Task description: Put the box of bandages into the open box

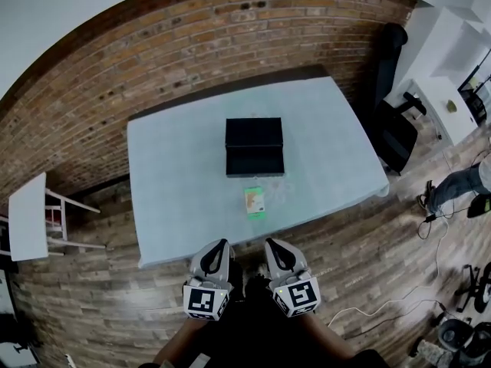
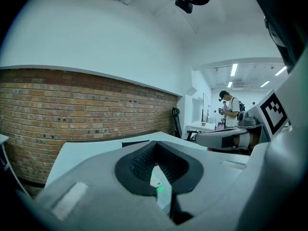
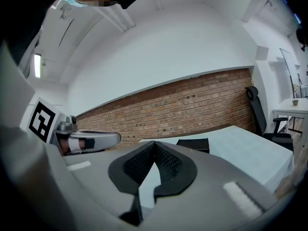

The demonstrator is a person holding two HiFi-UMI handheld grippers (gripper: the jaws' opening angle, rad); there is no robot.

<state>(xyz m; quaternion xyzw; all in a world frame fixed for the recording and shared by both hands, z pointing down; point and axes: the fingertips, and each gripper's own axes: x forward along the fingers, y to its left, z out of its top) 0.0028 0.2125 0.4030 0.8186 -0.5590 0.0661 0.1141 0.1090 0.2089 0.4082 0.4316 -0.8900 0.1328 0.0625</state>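
Shut and empty, our left tongs point(image 1: 223, 245) and right tongs point(image 1: 271, 245) hover short of the bench point(image 1: 176, 190), where only our head view shows the bandage box point(image 1: 255, 202) whole, just before the open box point(image 1: 254, 146).

Brick wall point(image 1: 192, 44) behind a pale table point(image 1: 176, 175) — wood-plank floor point(image 1: 368, 267), black chair point(image 1: 395, 129).

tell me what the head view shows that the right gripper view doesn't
Head view only: the box of bandages lying on the table near its front edge, and a white side table. Right gripper view only: the ceiling strip light, and the right tool's jaws up close, shut and empty. Both: the table, the open black box, the brick wall and the black office chair.
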